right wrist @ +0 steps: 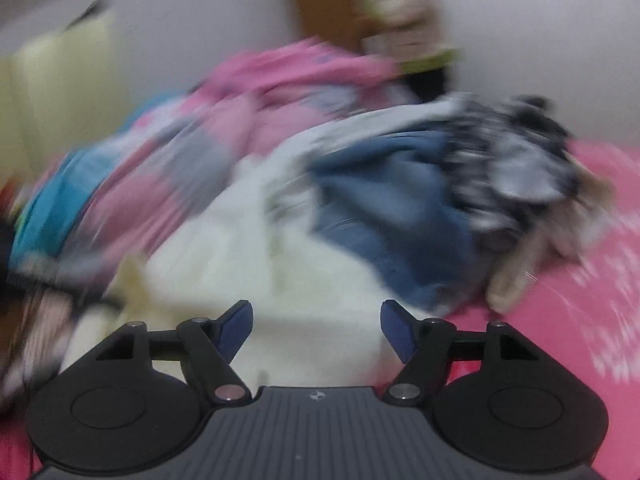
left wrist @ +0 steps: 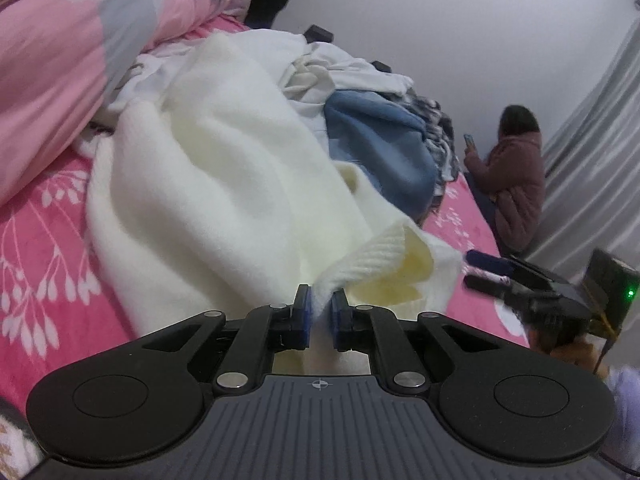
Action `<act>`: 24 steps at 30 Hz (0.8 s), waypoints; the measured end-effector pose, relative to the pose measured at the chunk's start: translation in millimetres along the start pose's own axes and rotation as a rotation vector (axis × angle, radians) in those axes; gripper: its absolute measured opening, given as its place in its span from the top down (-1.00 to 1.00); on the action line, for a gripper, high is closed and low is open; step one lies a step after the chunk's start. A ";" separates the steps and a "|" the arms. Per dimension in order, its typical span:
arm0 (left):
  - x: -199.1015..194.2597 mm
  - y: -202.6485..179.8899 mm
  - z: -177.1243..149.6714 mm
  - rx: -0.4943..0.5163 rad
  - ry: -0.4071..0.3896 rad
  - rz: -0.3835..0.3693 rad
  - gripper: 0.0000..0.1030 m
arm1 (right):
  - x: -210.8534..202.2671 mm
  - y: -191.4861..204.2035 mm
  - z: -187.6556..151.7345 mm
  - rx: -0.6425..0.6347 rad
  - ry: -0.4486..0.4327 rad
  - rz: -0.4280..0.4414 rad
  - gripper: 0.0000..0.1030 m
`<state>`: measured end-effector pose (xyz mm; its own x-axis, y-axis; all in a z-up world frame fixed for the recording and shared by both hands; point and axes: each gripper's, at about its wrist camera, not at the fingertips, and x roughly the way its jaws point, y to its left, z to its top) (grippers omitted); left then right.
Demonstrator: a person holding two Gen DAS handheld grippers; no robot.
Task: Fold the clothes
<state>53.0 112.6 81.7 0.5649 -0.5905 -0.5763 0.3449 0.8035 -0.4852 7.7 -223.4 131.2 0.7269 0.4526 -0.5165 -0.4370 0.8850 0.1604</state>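
while tilted downward over the pink floral bed (left wrist: 44,216), the left hand-held gripper (left wrist: 320,312) pinches the ribbed hem of a fluffy cream sweater (left wrist: 208,184); the right hand-held gripper (right wrist: 316,328), jaws spread and empty, hovers above its soft, rumpled bulk beside blue denim (right wrist: 384,216).

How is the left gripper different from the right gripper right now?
The left gripper is shut on the ribbed edge of the cream sweater; the right gripper stands wide open with nothing pinched. The left gripper has the cloth lifted toward it, while the right gripper only hovers over the sweater beside the blue garment. Both have black arms with blue pads.
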 end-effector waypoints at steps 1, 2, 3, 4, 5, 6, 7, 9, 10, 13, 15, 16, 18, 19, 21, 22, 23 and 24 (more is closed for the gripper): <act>-1.0 -2.3 1.1 0.006 -0.003 -0.009 0.84 | 3.8 6.9 3.7 -0.070 0.040 0.034 -0.41; -3.1 -5.5 1.6 0.018 -0.005 -0.020 0.84 | 8.7 15.3 7.7 -0.143 0.073 0.033 -0.41; -5.8 -9.8 1.7 0.041 -0.010 -0.030 0.84 | 13.9 24.1 11.7 -0.217 0.105 0.022 -0.41; -8.5 -14.1 1.8 0.065 -0.016 -0.041 0.84 | 18.5 30.9 16.1 -0.290 0.129 0.014 -0.41; -11.2 -18.4 1.9 0.089 -0.021 -0.051 0.84 | 23.0 37.1 20.7 -0.362 0.152 0.007 -0.42; -13.8 -22.6 2.0 0.112 -0.026 -0.061 0.84 | 27.4 43.3 25.2 -0.434 0.175 0.000 -0.43; -16.0 -26.1 2.5 0.135 -0.030 -0.069 0.84 | 31.9 49.5 29.8 -0.507 0.197 -0.008 -0.45; -17.6 -29.9 3.6 0.162 -0.030 -0.081 0.84 | 43.8 52.3 41.4 -0.570 0.252 0.022 -0.60; -18.0 -30.4 3.7 0.169 -0.031 -0.089 0.84 | 51.0 50.7 47.8 -0.575 0.290 0.050 -0.66; -16.2 -27.1 2.9 0.167 -0.031 -0.111 0.84 | 72.0 40.9 54.0 -0.495 0.408 0.138 -0.74; -14.1 -20.9 2.5 0.145 -0.026 -0.120 0.83 | 82.9 38.0 51.9 -0.426 0.481 0.175 -0.55; -13.2 -17.9 2.4 0.133 -0.022 -0.120 0.83 | 86.0 37.7 49.3 -0.393 0.508 0.188 -0.24; -11.2 -11.8 2.2 0.108 -0.012 -0.121 0.81 | 80.9 39.2 41.7 -0.377 0.459 0.173 0.14; -9.8 -8.9 2.8 0.098 -0.005 -0.118 0.80 | 77.6 40.1 37.8 -0.372 0.428 0.164 0.32; -9.1 -6.0 5.0 0.082 0.012 -0.127 0.77 | 71.9 37.9 29.9 -0.322 0.383 0.127 0.41; -8.8 -4.9 6.0 0.076 0.021 -0.132 0.74 | 69.1 36.8 27.0 -0.302 0.362 0.115 0.43; -9.1 -7.4 5.9 0.085 0.029 -0.136 0.65 | 66.2 36.5 24.5 -0.286 0.343 0.104 0.43; -9.4 -9.8 5.8 0.094 0.038 -0.141 0.50 | 63.4 36.5 22.2 -0.272 0.325 0.094 0.44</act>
<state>48.6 110.7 95.7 0.4778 -0.6991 -0.5319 0.4885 0.7147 -0.5006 49.6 -159.9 123.0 0.4922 0.4332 -0.7550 -0.6483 0.7612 0.0142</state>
